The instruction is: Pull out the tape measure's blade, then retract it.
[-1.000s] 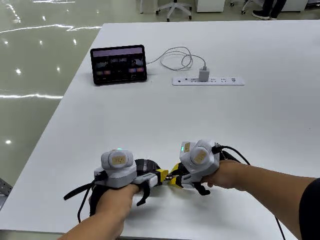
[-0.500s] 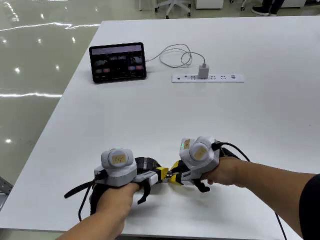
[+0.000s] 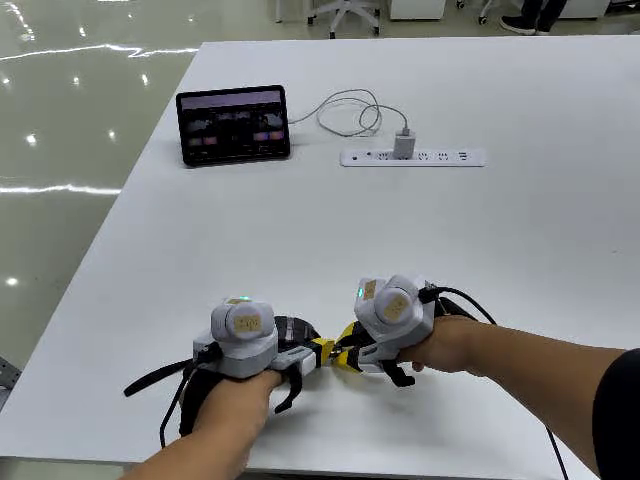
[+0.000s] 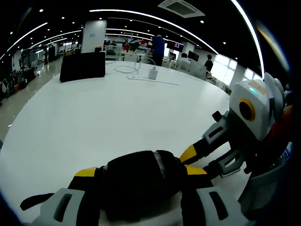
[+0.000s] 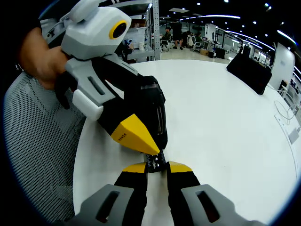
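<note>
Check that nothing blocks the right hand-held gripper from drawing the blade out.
Nothing visible does. The right hand-held gripper pinches the metal blade tip at the black round tape measure held in the left hand-held gripper. The black tablet and white power strip lie far back on the white table.

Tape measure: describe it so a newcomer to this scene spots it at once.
On the white table, look to the near edge, where two hand-held grippers meet. The tape measure is the rounded black case clamped in the left gripper's yellow-tipped jaws, the right gripper pinching at its mouth. The tablet and power strip sit far off, untouched.
</note>
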`<state>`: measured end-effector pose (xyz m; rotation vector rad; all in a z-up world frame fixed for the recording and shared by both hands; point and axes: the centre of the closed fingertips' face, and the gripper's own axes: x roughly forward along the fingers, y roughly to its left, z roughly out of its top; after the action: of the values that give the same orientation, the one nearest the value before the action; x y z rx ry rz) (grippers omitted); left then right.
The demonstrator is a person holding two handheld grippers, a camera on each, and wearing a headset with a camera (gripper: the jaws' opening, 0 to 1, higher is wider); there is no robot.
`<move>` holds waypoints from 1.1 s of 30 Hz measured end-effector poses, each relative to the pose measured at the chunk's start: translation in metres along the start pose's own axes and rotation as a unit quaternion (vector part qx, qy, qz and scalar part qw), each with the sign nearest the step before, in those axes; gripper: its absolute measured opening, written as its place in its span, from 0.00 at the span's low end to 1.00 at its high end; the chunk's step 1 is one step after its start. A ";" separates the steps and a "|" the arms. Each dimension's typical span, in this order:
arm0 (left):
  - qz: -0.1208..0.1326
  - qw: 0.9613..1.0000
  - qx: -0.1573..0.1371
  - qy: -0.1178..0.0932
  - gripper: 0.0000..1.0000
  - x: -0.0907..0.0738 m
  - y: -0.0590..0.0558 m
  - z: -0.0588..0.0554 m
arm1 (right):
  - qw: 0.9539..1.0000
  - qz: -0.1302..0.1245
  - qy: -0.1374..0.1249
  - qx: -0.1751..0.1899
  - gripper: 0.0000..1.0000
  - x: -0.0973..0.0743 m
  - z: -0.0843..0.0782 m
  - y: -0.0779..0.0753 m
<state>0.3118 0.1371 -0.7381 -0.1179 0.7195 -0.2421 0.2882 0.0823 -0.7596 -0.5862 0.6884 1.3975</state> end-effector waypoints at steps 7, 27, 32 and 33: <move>0.002 1.000 0.008 0.000 0.66 -0.001 0.000 0.000 | 1.000 -0.002 -0.002 0.003 0.11 0.000 0.000 0.000; 0.000 1.000 0.001 0.013 0.65 -0.001 0.003 -0.001 | 1.000 0.000 -0.004 0.010 0.11 0.000 0.001 0.000; -0.004 1.000 -0.005 0.013 0.64 -0.002 0.002 -0.001 | 1.000 -0.001 -0.016 0.010 0.11 0.000 0.001 0.000; -0.005 1.000 -0.006 0.013 0.64 -0.002 0.003 -0.001 | 1.000 -0.001 -0.017 0.010 0.11 0.000 0.001 0.000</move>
<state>0.3102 0.1401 -0.7386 -0.1303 0.7462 -0.2487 0.2886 0.0828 -0.7589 -0.5469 0.6728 1.3939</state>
